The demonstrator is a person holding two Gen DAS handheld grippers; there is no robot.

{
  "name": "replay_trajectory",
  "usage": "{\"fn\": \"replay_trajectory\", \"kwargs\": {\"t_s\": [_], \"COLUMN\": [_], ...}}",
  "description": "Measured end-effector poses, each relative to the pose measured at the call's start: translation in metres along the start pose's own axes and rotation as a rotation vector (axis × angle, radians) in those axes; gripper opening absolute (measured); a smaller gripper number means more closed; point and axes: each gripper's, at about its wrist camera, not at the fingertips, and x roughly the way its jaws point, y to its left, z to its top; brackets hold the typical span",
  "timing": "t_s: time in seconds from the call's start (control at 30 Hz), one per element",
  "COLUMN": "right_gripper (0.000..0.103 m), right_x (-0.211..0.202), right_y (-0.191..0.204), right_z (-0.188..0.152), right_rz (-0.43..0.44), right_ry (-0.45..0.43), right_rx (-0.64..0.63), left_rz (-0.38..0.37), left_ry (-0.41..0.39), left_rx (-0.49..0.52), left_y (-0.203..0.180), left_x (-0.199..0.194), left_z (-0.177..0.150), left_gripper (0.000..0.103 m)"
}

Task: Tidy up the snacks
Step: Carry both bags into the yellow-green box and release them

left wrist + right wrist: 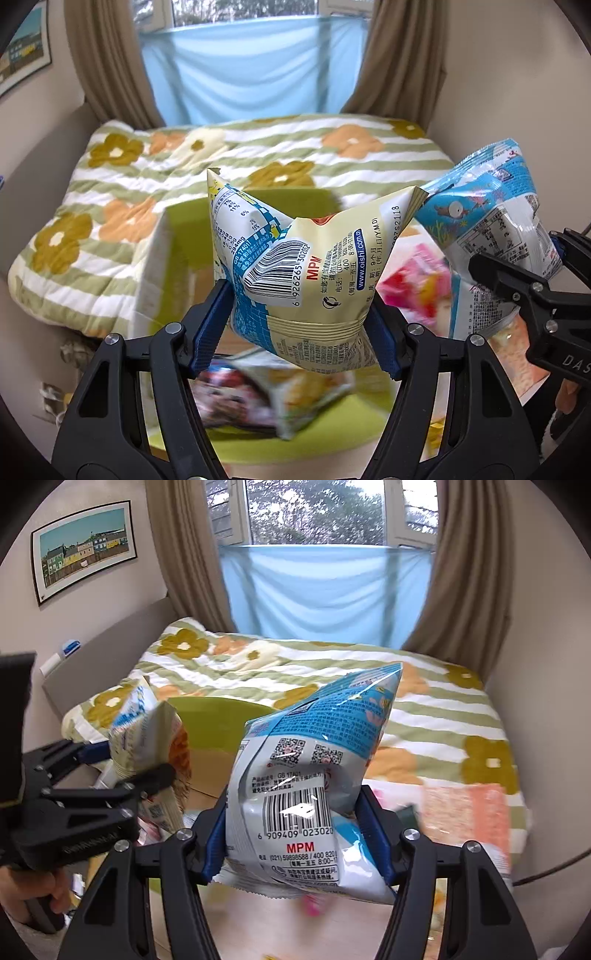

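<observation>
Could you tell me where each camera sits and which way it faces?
Left wrist: on the left gripper, facing the bed; jaws clamp a cream snack bag; right gripper at right.
Right wrist: on the right gripper, facing the window; jaws clamp a blue-and-white snack bag; left gripper and a hand at left.
Shared: both bags, floral quilt, green bin.

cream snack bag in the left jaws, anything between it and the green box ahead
Nothing visible blocks it. The cream snack bag hangs clamped in the left gripper, with the green box open just beyond and below it. The blue snack bag in the right gripper is off to the side.
</observation>
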Motion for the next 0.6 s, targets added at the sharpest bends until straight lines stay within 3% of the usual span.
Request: {"fn": "replay_trajectory", "kwargs": {"t_s": [0.17, 0.27, 0.33, 0.4, 0.6], "right_gripper": [0.059, 0.059, 0.059, 0.059, 0.059], "right_x": [0.041, 0.058, 0.07, 0.08, 0.091], "right_y": [0.046, 0.059, 0.066, 0.069, 0.072], "right_z": [0.016, 0.019, 0.022, 0.023, 0.023], "right_rz": [0.019, 0.01, 0.0, -0.016, -0.033], "right_ry": [0.046, 0.07, 0.088, 0.103, 0.149], "right_rx": [0.037, 0.059, 0.077, 0.089, 0.095], "left_rz": [-0.01, -0.048, -0.056, -0.064, -0.052], "left_ry": [0.077, 0.165, 0.19, 0.186, 0.176], "left_rx": [0.02, 0.027, 0.036, 0.035, -0.005], "left_y": [0.05, 0.072, 0.079, 0.084, 0.097], "left_x": [0.036, 0.063, 0.072, 0.078, 0.075], "left_z": [0.0, -0.001, -0.004, -0.004, -0.016], "left_gripper": [0.066, 0.073, 0.091, 0.099, 0.099]}}
